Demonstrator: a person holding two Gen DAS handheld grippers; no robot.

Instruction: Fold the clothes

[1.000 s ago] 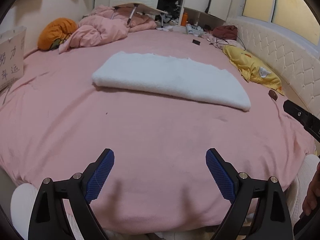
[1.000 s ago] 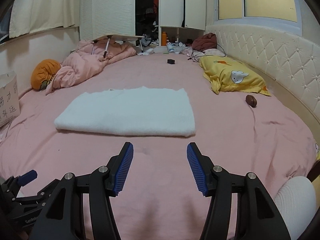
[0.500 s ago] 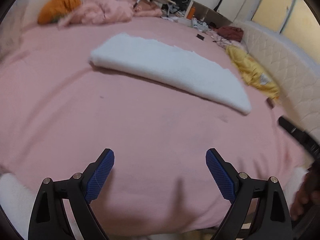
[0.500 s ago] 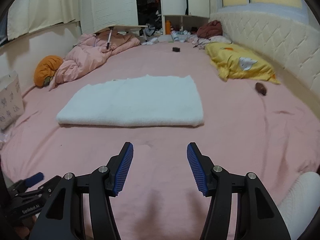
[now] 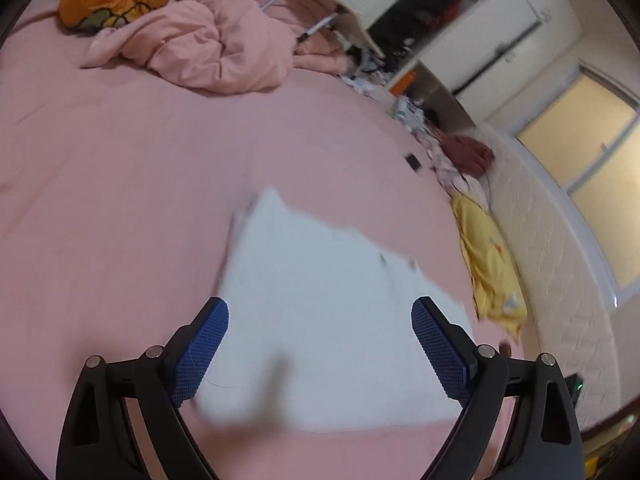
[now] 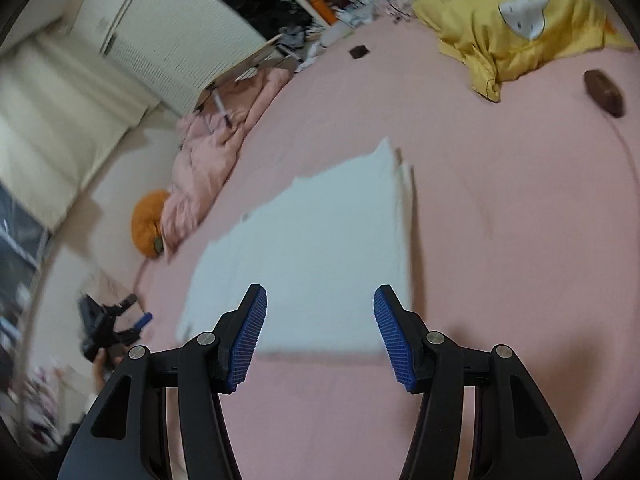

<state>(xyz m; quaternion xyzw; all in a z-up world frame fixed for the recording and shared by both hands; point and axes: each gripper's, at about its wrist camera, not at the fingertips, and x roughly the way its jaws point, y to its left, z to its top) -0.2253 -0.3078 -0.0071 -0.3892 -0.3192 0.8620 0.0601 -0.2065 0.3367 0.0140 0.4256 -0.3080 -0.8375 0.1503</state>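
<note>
Left wrist: folded white cloth beneath wide-open, empty left hand-held gripper.

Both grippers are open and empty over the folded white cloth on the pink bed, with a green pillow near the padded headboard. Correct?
Not quite: the pillow is yellow, as the right wrist view shows. The rest holds: left gripper and right gripper open and empty, white cloth on the pink bed.

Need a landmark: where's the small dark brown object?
Right wrist view, upper right: the small dark brown object lies on the pink bedsheet, just below the yellow pillow.
</note>
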